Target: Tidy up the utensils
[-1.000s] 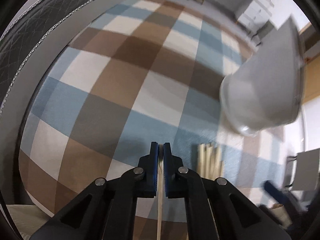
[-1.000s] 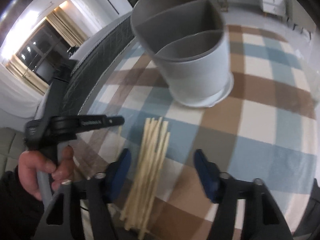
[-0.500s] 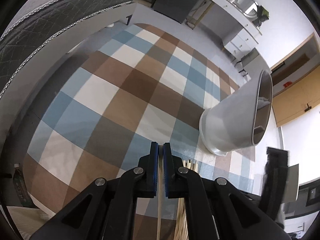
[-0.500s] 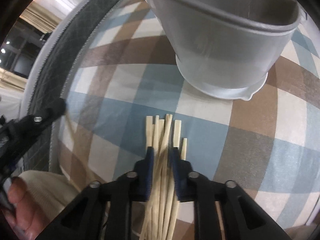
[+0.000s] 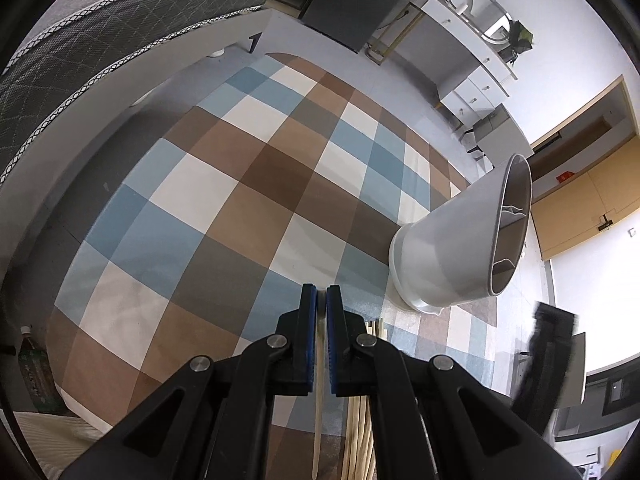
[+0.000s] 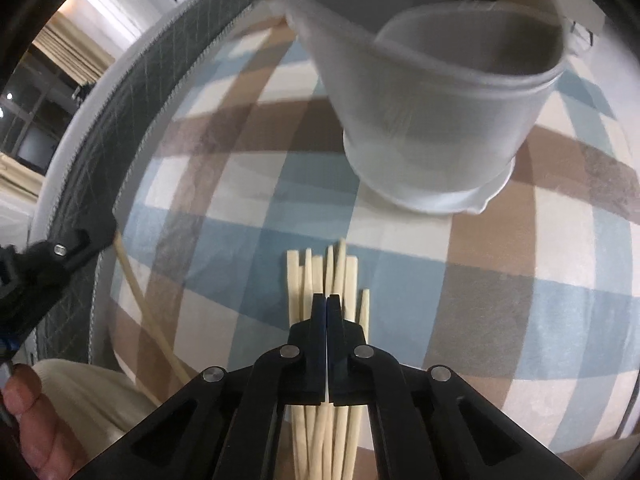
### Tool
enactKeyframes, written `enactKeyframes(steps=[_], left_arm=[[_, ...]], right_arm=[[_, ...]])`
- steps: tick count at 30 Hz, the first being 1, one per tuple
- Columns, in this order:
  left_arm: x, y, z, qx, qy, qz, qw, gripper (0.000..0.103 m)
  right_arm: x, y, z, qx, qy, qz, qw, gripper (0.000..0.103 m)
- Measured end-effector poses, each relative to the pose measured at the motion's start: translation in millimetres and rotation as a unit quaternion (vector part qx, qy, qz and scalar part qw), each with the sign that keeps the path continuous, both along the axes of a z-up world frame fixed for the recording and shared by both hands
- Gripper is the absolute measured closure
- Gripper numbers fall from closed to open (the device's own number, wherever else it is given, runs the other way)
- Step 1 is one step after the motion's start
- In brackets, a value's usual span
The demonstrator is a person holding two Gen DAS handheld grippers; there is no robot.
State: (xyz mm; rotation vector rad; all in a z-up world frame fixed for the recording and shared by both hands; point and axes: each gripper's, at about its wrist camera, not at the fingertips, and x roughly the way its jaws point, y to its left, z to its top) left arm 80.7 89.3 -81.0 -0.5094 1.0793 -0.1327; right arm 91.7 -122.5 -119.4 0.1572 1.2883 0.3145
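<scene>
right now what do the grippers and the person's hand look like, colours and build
Both the left gripper and right gripper have matte black angular linkage arms with silver round pivot pins and slim blue pads on the finger insides. No cables or markings show. The person's bare hand shows at the right view's lower left; no sleeve is visible.

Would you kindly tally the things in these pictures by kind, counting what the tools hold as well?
Pile of chopsticks on the rug: 7 ends showing
Single chopstick in the left tool: 1
Divided holder: 1
Tools, with the right tool: 2
Rug: 1
Total: 12
</scene>
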Motion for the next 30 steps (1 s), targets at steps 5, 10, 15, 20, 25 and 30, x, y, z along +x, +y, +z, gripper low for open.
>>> enactKeyframes(steps=[5,10,15,20,25,30], left_arm=[[-4.0,-4.9,2.2,0.014,-0.005,-0.007,0.9999,0.103],[-8.6,-6.6,1.7,0.016,0.000,-0.004,0.9999,0.103],[-9.1,-6.1,-1.5,0.021,0.007,0.002,0.9998,0.103],[-6.3,-0.9,-6.5,0.014,0.016,0.008,0.9998,0.103],[-4.1,1.1,-8.4,0.006,0.020,0.010,0.9997,0.103],[-2.2,-0.1,-7.2,0.000,0.018,0.006,0.9998,0.103]], right_arm=[[-12.7,-12.7,15.1,0.028,-0.031,0.000,0.999,0.103],[-17.5,-28.0,13.8,0.033,-0.019,-0.012,0.999,0.100],[-13.0,-22.3,-3.8,0.012,0.017,0.027,0.999,0.099],[-8.3,-7.7,-17.7,-0.029,0.038,0.053,0.997,0.088],[-11.4,7.7,-19.7,-0.085,0.025,0.084,0.993,0.088],[-12.9,9.6,-20.1,-0.105,0.031,0.093,0.990,0.087]])
